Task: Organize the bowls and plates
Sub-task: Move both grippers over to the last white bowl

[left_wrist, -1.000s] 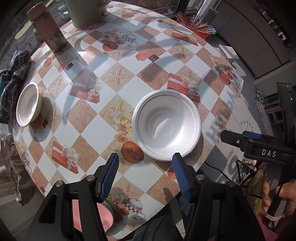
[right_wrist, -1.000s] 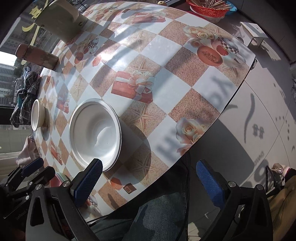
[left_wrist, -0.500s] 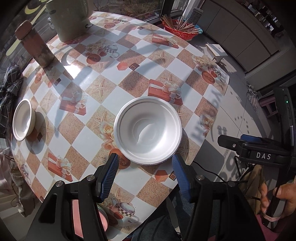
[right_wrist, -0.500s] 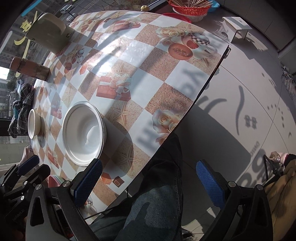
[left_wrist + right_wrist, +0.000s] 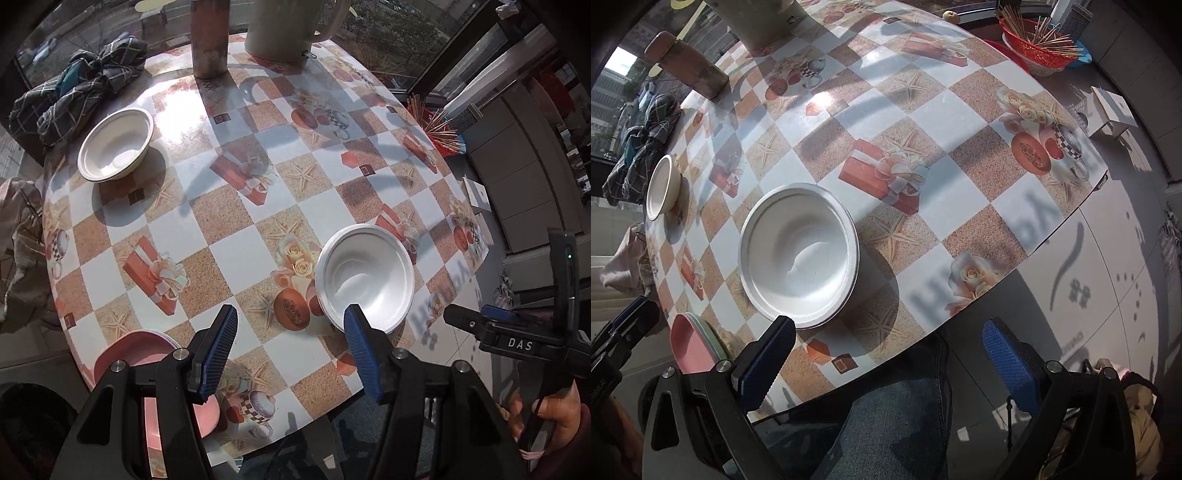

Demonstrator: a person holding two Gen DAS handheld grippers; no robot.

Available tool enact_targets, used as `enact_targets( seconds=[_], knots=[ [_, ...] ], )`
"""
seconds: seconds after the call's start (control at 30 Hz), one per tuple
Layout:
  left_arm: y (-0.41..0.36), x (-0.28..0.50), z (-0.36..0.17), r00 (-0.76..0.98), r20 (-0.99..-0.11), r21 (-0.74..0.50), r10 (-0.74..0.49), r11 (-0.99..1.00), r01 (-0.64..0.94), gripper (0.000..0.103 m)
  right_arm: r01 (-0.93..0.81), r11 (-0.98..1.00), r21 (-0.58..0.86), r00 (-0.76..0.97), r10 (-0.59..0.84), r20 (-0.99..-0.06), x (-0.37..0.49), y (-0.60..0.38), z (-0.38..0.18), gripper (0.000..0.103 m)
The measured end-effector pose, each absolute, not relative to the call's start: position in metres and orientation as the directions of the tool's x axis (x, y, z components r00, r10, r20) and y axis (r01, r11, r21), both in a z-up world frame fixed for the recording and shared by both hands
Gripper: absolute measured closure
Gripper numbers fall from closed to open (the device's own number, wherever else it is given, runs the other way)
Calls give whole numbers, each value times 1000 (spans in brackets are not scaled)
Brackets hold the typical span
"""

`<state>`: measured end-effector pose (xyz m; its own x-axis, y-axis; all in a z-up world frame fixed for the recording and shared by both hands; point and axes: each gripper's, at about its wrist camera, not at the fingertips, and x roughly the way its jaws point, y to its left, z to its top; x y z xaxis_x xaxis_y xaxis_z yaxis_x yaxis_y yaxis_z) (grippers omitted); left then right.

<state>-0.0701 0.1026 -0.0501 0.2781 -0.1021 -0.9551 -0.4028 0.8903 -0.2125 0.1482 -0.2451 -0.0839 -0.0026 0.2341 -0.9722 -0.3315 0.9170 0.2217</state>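
1. A round table [image 5: 236, 243] fills both views, covered in a glossy checked cloth of white and sandy squares printed with starfish, roses and red gift boxes; sunlight and long shadows fall across it.
2. A white bowl [image 5: 365, 282] sits near the table's near edge. A second, smaller bowl [image 5: 116, 144] stands well apart at the far left, just beside a crumpled plaid cloth [image 5: 77, 86].
3. Pink plates [image 5: 147, 354] are stacked at the near left edge, partly hidden behind the left gripper.
4. A brown bottle [image 5: 209, 38] and a pale jug [image 5: 291, 27] stand at the far side by a window.
5. Beyond the table's right edge – a red basket [image 5: 1039, 51] of sticks, grey floor tiles and pale cabinets.
6. The left gripper [image 5: 291, 354] hangs above the table, jaws apart and holding nothing.
7. The right gripper [image 5: 886, 356] – jaws wide, empty – hangs over the table edge and a denim-clad knee.
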Motion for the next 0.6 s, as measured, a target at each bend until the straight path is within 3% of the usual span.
enact_targets(
  seconds=[0.3,0.6],
  knots=[
    [168,-97,-41,327,-943,-260,-69,765,-589,36,-578,774,260,-35,295,-955,159,-133,-25,1],
    [237,-82,-15,362,-932,-246,31,679,-692,33,-739,623,255,-104,268,-958,176,-13,-12,1]
  ],
)
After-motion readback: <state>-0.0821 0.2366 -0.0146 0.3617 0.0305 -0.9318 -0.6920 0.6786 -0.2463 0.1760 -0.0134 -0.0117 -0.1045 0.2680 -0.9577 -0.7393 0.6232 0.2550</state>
